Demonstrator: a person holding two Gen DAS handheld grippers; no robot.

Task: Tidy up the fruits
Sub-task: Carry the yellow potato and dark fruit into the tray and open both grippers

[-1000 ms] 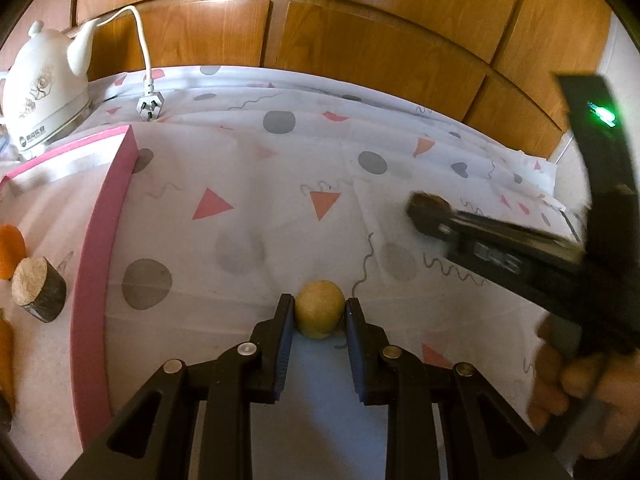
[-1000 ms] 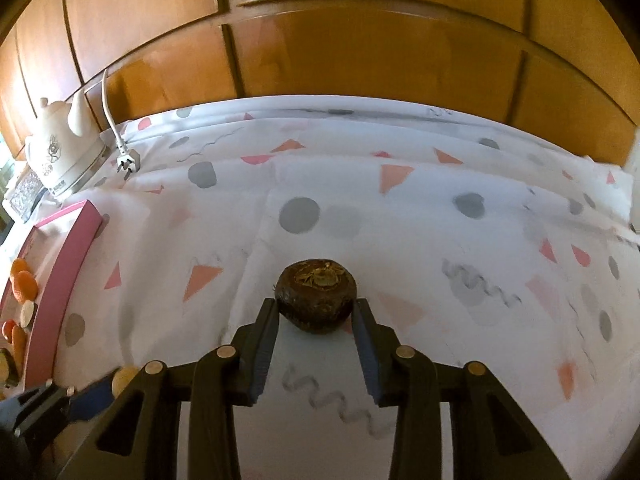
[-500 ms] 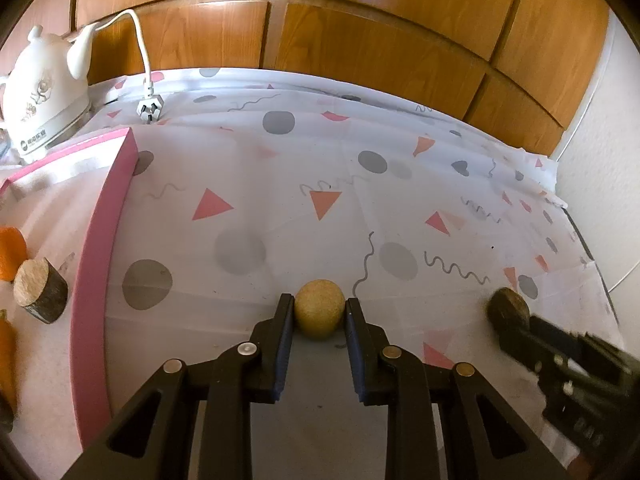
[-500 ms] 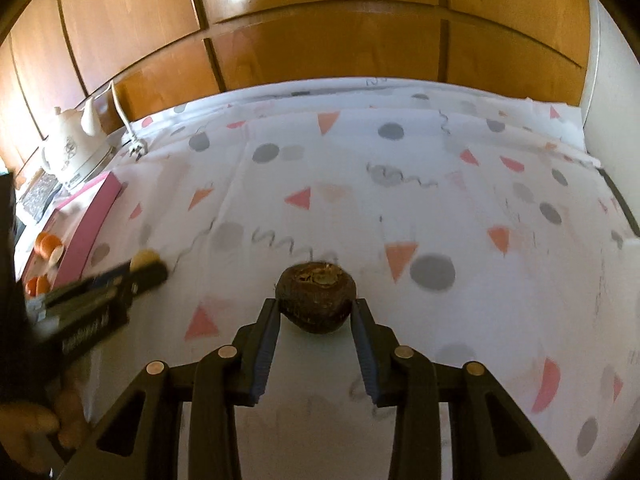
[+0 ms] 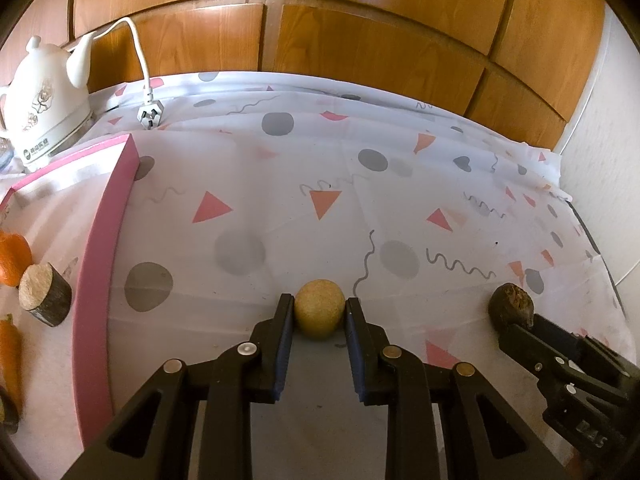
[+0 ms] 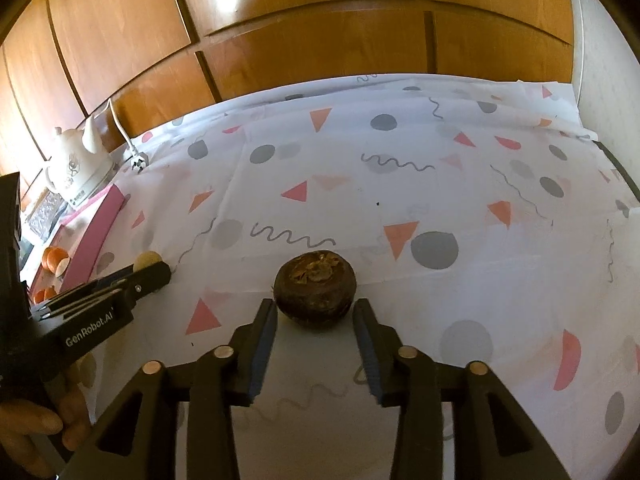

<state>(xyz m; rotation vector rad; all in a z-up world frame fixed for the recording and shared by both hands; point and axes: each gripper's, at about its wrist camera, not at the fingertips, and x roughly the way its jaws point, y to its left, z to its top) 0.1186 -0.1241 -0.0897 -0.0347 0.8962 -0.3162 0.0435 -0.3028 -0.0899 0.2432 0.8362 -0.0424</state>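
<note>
My left hand-held gripper (image 5: 319,316) is clamped on a tan ball-shaped fruit (image 5: 319,307), both pads pressing its sides above the patterned surface (image 5: 280,208). My right hand-held gripper (image 6: 315,320) is opening; the dark brown fruit (image 6: 315,289) sits on the surface between its jaws, with a gap on each side. A pink-rimmed tray (image 5: 100,264) at the left holds orange fruits (image 5: 14,252).
</note>
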